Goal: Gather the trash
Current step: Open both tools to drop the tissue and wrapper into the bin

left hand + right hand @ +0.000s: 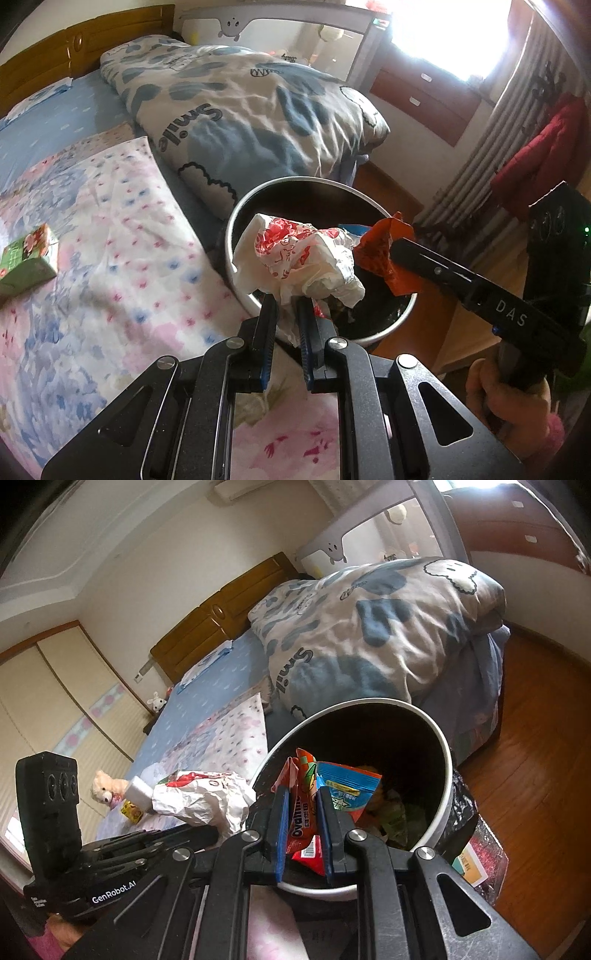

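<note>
Bedroom, bed (92, 122) on the left with a green carton (27, 258) not yet picked up, bin (236, 225) at the bed's edge on the right, some wrappers already inside. Left claw (286, 308) clamped on a crumpled white-and-red bag (295, 254), right claw (302, 801) clamped on a red Ovaltine wrapper (301, 812), both over the bin mouth, neither dropped yet. Left view alone shows the carton; right view alone shows the blue packet (347, 786) in the bin and more small items near a teddy (105, 788) on the bed.
</note>
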Tool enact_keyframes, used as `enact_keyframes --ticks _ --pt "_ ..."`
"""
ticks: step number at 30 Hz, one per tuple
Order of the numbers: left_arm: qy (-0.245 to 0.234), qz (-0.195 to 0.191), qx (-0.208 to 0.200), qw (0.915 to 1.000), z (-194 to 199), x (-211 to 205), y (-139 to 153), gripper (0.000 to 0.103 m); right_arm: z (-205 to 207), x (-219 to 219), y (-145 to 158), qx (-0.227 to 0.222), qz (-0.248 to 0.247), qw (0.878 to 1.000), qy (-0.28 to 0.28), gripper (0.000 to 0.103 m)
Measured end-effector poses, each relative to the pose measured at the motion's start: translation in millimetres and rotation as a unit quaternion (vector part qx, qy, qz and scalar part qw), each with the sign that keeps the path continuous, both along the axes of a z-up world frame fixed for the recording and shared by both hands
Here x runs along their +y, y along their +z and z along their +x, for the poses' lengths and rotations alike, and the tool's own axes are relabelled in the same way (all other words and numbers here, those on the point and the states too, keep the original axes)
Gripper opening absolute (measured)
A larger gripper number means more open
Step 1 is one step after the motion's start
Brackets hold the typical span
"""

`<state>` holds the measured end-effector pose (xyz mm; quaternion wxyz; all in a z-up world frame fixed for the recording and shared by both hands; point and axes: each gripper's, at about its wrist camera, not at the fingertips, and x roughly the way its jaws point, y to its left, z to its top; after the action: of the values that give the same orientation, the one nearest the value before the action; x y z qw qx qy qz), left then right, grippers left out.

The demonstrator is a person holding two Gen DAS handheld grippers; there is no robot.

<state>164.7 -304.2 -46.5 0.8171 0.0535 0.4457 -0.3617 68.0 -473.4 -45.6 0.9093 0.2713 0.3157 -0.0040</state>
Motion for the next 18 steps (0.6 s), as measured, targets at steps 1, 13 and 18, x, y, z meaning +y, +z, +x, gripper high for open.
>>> enact_keyframes --ticks 1,13,18 --pt "-0.001 0.001 0.000 1.0000 0.5 -2.0 -0.3 0.011 0.6 -1.3 -0.3 0.000 0.000 1.000 0.000 0.015" --pt "-0.009 0.015 0.013 0.9998 9.1 -19.8 -12.4 0.011 14.2 -14.9 -9.0 0.015 0.002 1.000 -0.003 0.019" --pt "-0.009 0.013 0.025 0.9996 14.5 -22.3 -15.2 0.028 23.9 -19.5 -14.8 0.029 0.003 1.000 -0.003 0.030"
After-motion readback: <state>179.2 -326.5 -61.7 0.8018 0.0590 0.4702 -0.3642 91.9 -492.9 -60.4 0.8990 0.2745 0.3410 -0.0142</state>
